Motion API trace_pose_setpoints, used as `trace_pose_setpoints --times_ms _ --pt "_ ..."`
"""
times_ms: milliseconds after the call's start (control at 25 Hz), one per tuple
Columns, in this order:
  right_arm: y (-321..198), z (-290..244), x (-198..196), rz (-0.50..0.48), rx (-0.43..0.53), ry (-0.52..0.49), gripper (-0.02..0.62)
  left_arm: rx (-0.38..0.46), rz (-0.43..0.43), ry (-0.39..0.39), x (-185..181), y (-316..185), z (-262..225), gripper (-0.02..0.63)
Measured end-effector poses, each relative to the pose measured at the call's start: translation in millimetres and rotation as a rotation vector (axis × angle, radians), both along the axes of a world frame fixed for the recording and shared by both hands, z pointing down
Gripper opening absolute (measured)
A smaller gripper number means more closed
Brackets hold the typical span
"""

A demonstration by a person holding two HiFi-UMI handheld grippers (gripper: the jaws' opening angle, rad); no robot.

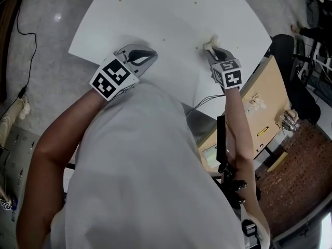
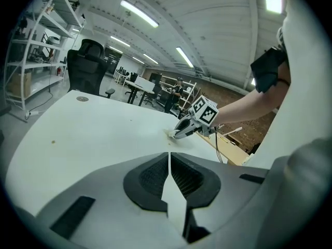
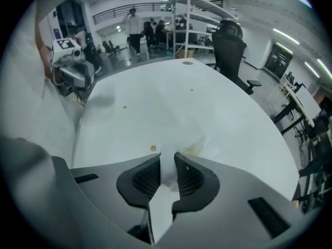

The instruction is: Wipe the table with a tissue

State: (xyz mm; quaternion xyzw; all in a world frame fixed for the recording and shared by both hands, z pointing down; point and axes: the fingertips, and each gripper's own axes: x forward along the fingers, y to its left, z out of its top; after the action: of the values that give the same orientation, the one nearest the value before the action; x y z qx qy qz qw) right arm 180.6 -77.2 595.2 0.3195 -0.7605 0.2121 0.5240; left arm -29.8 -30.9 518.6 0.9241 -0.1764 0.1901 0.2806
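Shirt point(image 1: 150, 170) close below, left gripper point(image 1: 150, 56) clenched empty at near edge, right gripper point(image 1: 212, 50) pinching tissue point(image 1: 211, 39) on table point(image 1: 155, 14).

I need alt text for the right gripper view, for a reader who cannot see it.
The right tongs grip a crumpled white tissue and hold it against a white table, beside a small brown spot. The left tongs, bearing a marker cube, show at the upper left, and a black office chair stands beyond the table.
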Motion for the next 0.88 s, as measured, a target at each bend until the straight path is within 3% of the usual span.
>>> trace_pose_setpoints --times_ms 80,240,400,520,600,720,840,880 --pt "-5.6 0.3 -6.2 0.035 0.002 -0.037 0.055 -0.004 0.000 -0.003 1.0 2.4 1.2 0.020" --pt "-12.1 9.5 -15.1 0.026 0.006 -0.014 0.055 -0.003 0.002 -0.001 0.3 5.9 1.8 0.020" --pt "-10.8 15.9 -20.8 0.061 -0.038 -0.046 0.055 -0.005 -0.001 -0.004 -4.7 4.6 2.2 0.020" --pt "-5.2 12.2 -28.4 0.096 -0.088 -0.134 0.150 -0.007 0.002 -0.006 -8.0 3.6 3.4 0.020" --pt "-6.2 6.6 -30.2 0.133 -0.090 -0.186 0.170 -0.008 0.003 -0.007 -9.4 2.4 3.8 0.020" --pt "-14.2 -2.4 -26.8 0.215 -0.068 -0.257 0.170 -0.005 0.005 -0.005 -10.1 0.8 2.6 0.020" --pt "-19.5 -0.8 -17.5 0.289 -0.064 -0.255 0.164 -0.004 0.007 -0.007 -12.6 0.7 2.8 0.020" --pt "-19.6 1.6 -15.1 0.300 -0.064 -0.243 0.110 -0.005 0.008 -0.010 -13.7 0.7 3.3 0.020"
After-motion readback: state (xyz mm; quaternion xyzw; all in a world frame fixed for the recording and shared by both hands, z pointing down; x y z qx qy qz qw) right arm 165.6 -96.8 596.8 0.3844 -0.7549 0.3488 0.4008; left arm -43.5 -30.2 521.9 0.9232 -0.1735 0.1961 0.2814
